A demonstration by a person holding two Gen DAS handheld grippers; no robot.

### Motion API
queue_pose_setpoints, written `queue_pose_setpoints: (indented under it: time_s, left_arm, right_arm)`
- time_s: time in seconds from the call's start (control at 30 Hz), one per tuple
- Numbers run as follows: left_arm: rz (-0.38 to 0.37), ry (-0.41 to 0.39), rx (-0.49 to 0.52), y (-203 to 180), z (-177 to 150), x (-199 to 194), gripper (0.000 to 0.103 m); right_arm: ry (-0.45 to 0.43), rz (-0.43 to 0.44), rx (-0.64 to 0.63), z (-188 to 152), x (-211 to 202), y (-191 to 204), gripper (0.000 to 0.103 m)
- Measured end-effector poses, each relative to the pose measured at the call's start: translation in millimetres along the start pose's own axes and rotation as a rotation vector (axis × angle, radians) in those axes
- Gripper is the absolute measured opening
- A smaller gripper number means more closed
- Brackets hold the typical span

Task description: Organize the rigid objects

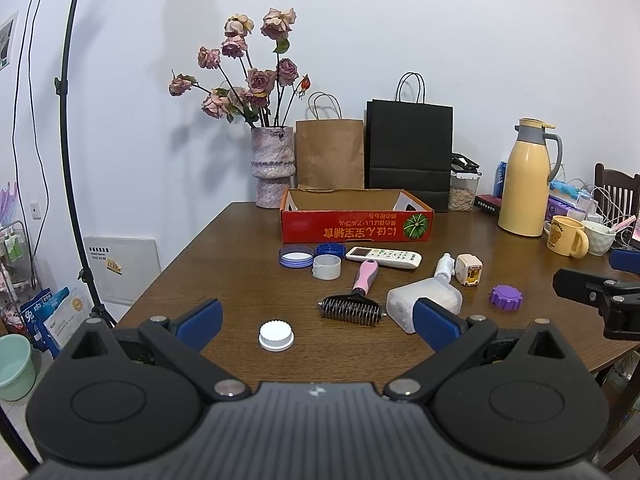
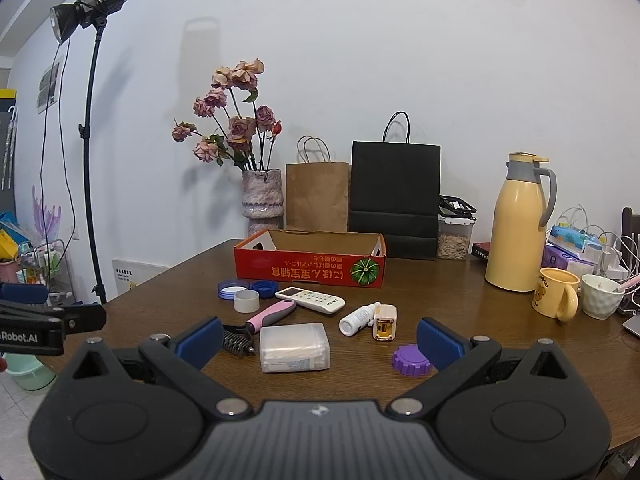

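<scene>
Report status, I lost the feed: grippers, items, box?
Left gripper open, right gripper open, both empty. Cotton swab box, purple cap loose on table. Red carton empty, approach unobstructed.

Both cameras sit low above the near edge of the wooden table (image 1: 224, 232), facing the back wall; the left wrist view stands further left, close over the white cap (image 1: 276, 335); the right wrist view hangs close over the cotton-swab box (image 2: 295, 347); both share the red carton (image 2: 310, 266), remote (image 1: 383, 257) and bags.
</scene>
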State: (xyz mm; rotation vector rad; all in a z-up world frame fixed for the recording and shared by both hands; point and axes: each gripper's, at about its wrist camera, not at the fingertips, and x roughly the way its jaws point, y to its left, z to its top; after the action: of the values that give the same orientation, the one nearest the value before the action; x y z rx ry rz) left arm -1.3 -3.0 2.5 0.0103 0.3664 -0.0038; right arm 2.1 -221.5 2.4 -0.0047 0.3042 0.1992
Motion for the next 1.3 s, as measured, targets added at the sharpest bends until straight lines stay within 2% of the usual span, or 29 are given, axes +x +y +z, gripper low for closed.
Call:
queue_pose_setpoints:
  time_s: [0.87,1.3]
  left_arm:
    - [0.0,-0.004,-0.002,0,4,-2,0.103]
    - [0.029,0.027,-0.021,12,-5,22,0.103]
  right_arm:
    - [-0.003,-0.001,-0.003,2,-1,1,0.103]
    - [0.003,0.006,0.003,-3,18,-4,0.103]
